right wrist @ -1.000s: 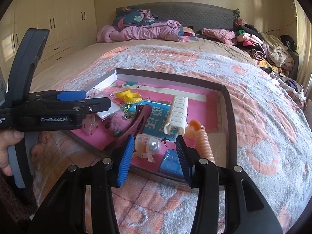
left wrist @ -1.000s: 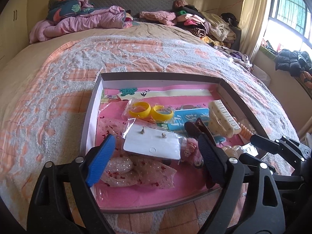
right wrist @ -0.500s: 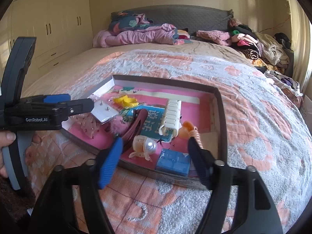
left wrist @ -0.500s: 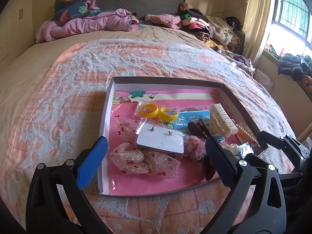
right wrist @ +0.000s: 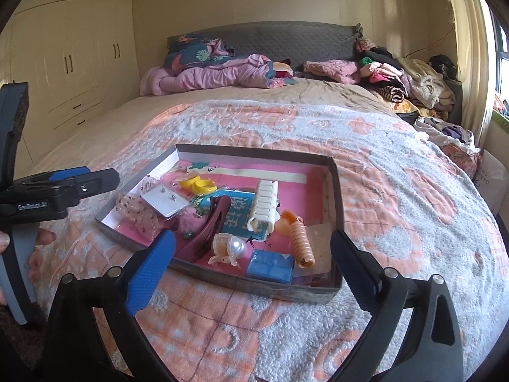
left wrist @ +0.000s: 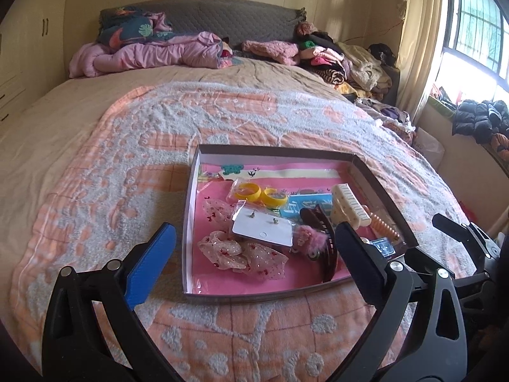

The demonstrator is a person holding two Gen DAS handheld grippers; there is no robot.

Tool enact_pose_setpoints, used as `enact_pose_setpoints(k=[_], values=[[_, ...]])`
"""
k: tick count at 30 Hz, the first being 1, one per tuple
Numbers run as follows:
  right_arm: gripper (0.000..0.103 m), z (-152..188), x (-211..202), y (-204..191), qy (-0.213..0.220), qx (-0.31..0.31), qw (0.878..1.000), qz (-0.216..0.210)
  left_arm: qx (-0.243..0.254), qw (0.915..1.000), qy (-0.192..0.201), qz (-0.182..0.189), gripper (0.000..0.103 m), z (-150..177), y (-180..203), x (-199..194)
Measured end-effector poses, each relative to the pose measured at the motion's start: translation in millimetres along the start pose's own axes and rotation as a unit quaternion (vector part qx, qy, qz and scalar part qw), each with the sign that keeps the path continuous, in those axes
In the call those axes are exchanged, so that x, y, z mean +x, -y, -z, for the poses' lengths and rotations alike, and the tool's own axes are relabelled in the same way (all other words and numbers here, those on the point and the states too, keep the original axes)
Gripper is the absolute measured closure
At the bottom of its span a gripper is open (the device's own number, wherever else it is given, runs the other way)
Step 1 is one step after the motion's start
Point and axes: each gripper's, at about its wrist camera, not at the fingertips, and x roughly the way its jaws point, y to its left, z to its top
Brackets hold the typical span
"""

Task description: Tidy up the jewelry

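Note:
A shallow dark-rimmed tray point(left wrist: 273, 151) with a pink floor lies on the bed. It holds bagged yellow rings point(left wrist: 261, 192), an earring card point(left wrist: 262, 230), a sheer pink scrunchie point(left wrist: 241, 254), a dark red claw clip point(left wrist: 321, 232), a cream claw clip point(left wrist: 350, 203) and an orange spiral tie point(left wrist: 383, 224). A pearl clip point(right wrist: 230, 246) and a blue box point(right wrist: 270, 265) lie at the tray's point(right wrist: 254, 152) near edge. My left gripper point(left wrist: 254, 229) hangs open before the tray, empty. My right gripper point(right wrist: 253, 235) is opening its jaws, with nothing between them.
The tray rests on an orange-and-white blanket point(left wrist: 127, 159). Pink bedding point(left wrist: 152, 54) and piled clothes point(left wrist: 343, 60) line the headboard. Wardrobes point(right wrist: 70, 63) stand to the left and a window point(left wrist: 477, 31) to the right. A person's hand point(right wrist: 38, 238) holds the left gripper.
Both grippers have drawn back and risen from the tray. The right jaws spread from narrow to wide, and the left jaws widened a little. The items in the tray stay put.

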Motion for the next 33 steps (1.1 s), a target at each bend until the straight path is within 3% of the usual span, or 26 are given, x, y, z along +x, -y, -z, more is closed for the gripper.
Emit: enact_pose_setpoints(k=[19,33], values=[[0.006,-6,-44,0,0.039,0.011,0.999,0.010,0.006,0.9993,0.038,0.000,0.011,9,8,-47],[0.006,0,-68,-6,0.049,0.010,0.999,0.008,0.005,0.9991,0.043,0.005,0.011,24,11,-65]])
